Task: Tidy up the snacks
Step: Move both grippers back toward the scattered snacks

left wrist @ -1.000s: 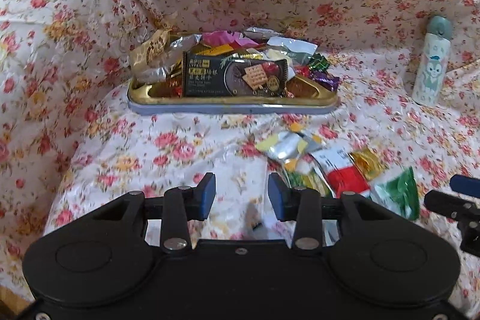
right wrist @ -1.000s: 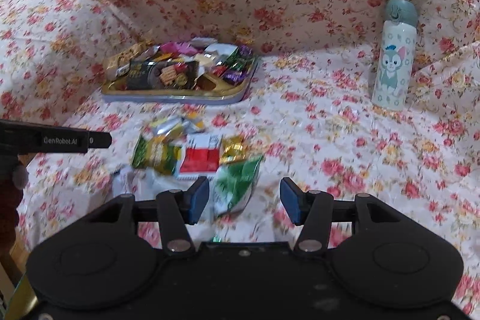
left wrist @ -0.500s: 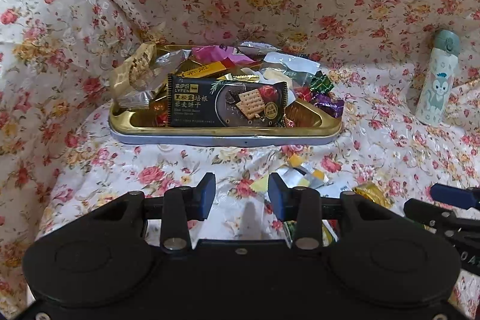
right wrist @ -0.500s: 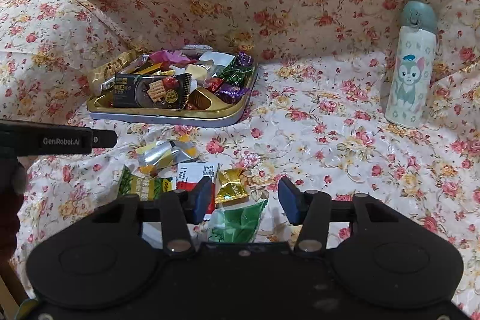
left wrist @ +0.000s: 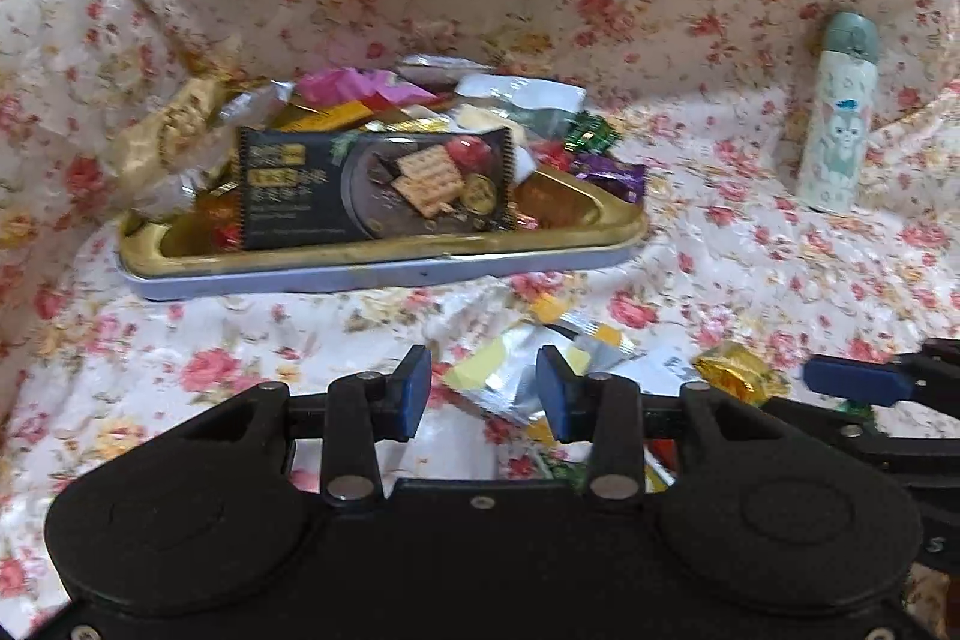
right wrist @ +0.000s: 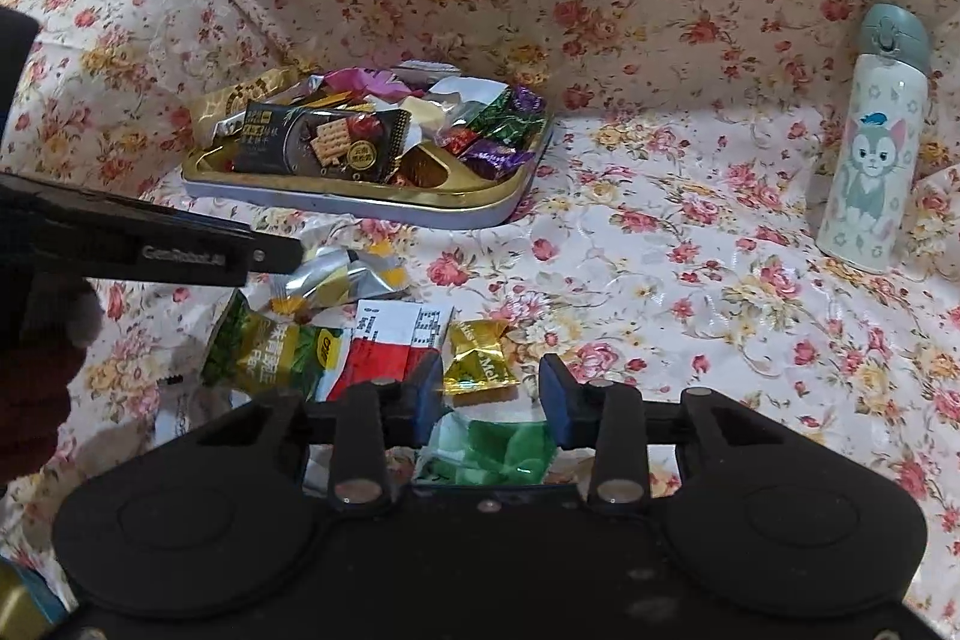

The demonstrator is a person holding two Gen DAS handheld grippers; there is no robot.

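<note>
A gold tray [left wrist: 384, 274] [right wrist: 360, 205] with a blue-grey rim holds a heap of wrapped snacks, with a black cracker packet [left wrist: 372, 184] [right wrist: 318, 142] in front. Loose snacks lie on the floral cloth before it. They include a silver-yellow packet [left wrist: 510, 376] [right wrist: 336, 280], a green-yellow packet [right wrist: 276, 352], a red-white packet [right wrist: 390, 346], a gold candy [left wrist: 732, 376] [right wrist: 480, 358] and a green packet [right wrist: 498, 451]. My left gripper [left wrist: 483, 394] is open just above the silver-yellow packet. The jaws of my right gripper [right wrist: 490, 394] are closing, with the green packet in the gap and neither pad pressing on it.
A white cartoon-cat bottle [left wrist: 837, 124] [right wrist: 870, 160] stands at the right against the draped floral backrest. The left tool's arm [right wrist: 180, 244] and a hand in a dark sleeve [right wrist: 36, 370] fill the left of the right wrist view. The right tool's blue pad [left wrist: 864, 382] juts in from the right.
Both grippers have moved forward and down toward the loose snacks, so the tray looks larger. The right jaws have narrowed. The left jaws keep the same gap.
</note>
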